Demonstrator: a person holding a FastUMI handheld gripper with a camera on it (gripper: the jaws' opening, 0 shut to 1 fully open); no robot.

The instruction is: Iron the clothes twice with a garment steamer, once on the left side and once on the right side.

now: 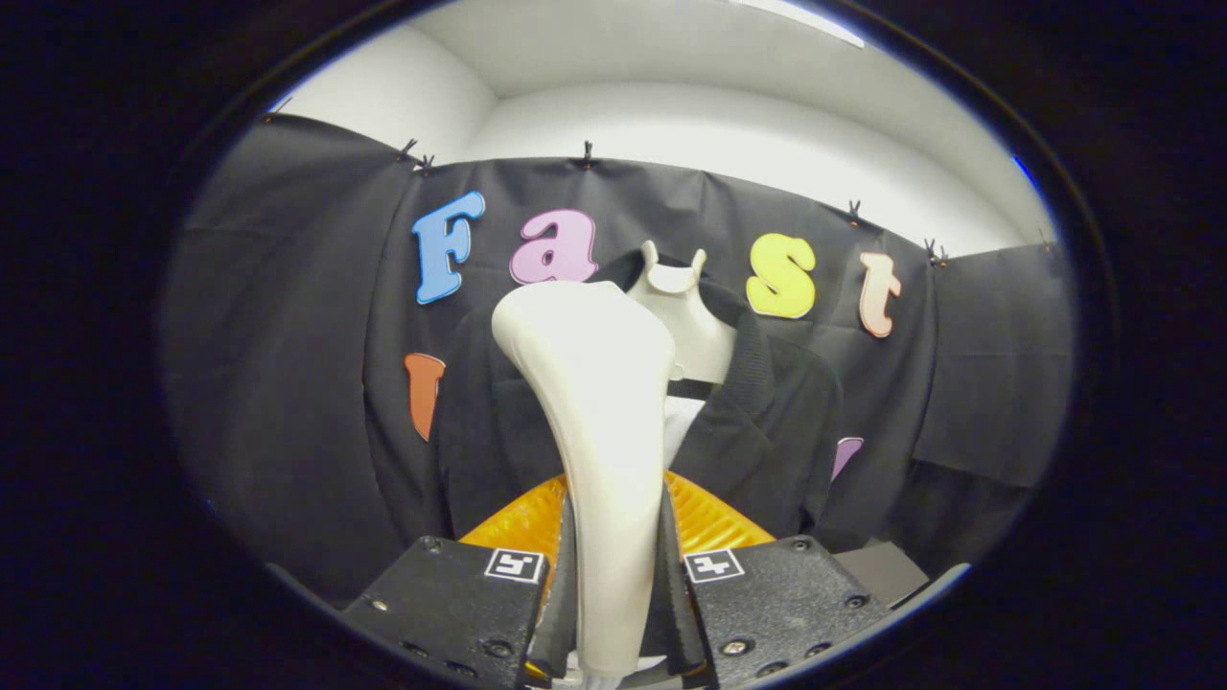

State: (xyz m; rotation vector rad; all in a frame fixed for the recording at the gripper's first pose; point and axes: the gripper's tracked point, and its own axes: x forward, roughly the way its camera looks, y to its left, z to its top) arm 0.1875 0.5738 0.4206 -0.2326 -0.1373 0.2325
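A white garment steamer (599, 422) stands upright between my fingers, its wide head raised toward the clothes. My gripper (613, 585) is shut on the steamer's handle, both fingers (561, 585) pressing its sides. Beyond the steamer hangs a dark jacket (767, 422) on a white mannequin bust (685, 316), with a white shirt front showing at its opening. The steamer's head covers the jacket's left half and sits close in front of it; contact cannot be told.
An orange ribbed part (522, 522) shows just behind my fingers on both sides of the handle. Black cloth (288, 383) lines the booth wall behind the jacket, with a white wall (719, 125) above it. A grey surface (887, 565) lies low at the right.
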